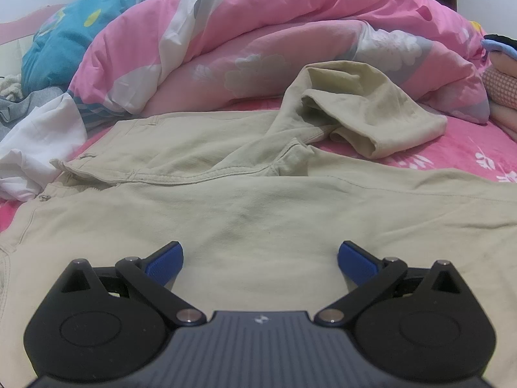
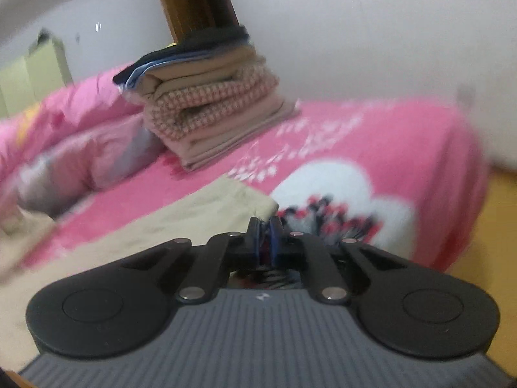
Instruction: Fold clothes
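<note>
Hovering over beige trousers (image 1: 258,213), left claw (image 1: 260,260) spread wide | right claw (image 2: 264,231) pinched together, empty | right view alone shows folded stack (image 2: 210,103)

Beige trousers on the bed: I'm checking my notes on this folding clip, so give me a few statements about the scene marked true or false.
1. The left hand-held gripper is open above the beige trousers. True.
2. One trouser leg is folded back over itself toward the pink duvet. True.
3. The right hand-held gripper is wide open. False: its fingers are nearly together.
4. The stack of folded clothes sits on the floor. False: it sits on the pink bedsheet.
5. A white garment lies beside the trousers' waistband. True.
</note>
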### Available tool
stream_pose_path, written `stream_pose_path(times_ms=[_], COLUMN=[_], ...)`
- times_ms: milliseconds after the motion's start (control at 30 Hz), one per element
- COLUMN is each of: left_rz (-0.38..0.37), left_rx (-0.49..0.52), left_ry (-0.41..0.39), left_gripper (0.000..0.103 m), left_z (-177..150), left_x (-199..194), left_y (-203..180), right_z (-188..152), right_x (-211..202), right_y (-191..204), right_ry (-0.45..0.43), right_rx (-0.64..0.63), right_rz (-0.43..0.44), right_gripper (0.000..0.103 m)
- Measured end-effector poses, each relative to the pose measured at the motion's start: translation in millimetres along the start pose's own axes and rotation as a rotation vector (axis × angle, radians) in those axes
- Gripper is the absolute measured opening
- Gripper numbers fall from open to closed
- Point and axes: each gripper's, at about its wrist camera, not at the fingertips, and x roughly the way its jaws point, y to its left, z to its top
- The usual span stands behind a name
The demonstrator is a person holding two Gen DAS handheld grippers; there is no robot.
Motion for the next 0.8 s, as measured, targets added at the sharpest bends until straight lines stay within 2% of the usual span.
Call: stream_pose_path(times_ms=[100, 167, 200, 433, 467, 533, 633, 733, 800], left_rz=[-0.002, -0.004, -0.004, 0.013, 0.017, 0.023, 0.034, 0.050, 0.085], left_rx=[-0.002, -0.001, -0.001, -0.032, -0.049, -0.083, -0.135, -0.196, -0.271], left_ry=[-0.001, -0.002, -0.001, 0.001, -0.013, -0.040, -0.082, -0.117, -0.114], left_gripper=[0.103, 0.103, 0.103, 0.102, 0.102, 0.102, 0.102, 0.102, 0.102], left_z=[-0.3, -0.4, -0.3, 6.7, 5.3, 2.5, -1.7, -7.9, -20.0], left_x=[-0.2, -0.3, -0.2, -10.7, -18.6, -34.3, -57.9, -81.3, -96.3], left_y=[0.7, 0.9, 0.9, 7.8, 16.0, 32.3, 56.7, 83.2, 108.8], right_z=[-6.0, -7.9, -6.6, -0.5, -5.1, -17.2, -23.7, -15.5, -12.3], right_x=[6.0, 13.2, 9.9, -5.4, 1.3, 14.2, 14.6, 0.4, -11.7], right_y=[-2.2, -27.0, -31.5, 46.2, 52.2, 48.2, 4.8, -42.0, -56.3], right_ry=[0.051, 0.115, 0.111, -0.004, 0.021, 0.068, 0.072, 0.095, 0.088], right_rx=[-0.099, -0.002, 0.035, -0.198, -0.212, -0.214, -0.129, -0.014, 0.015], right_rz=[-0.189, -0.248, -0.220, 0.256, 0.296, 0.313, 0.222, -0.012, -0.077], right_gripper=[0.005, 0.005, 0.005, 0.008, 0.008, 0.008, 0.005, 0.011, 0.011])
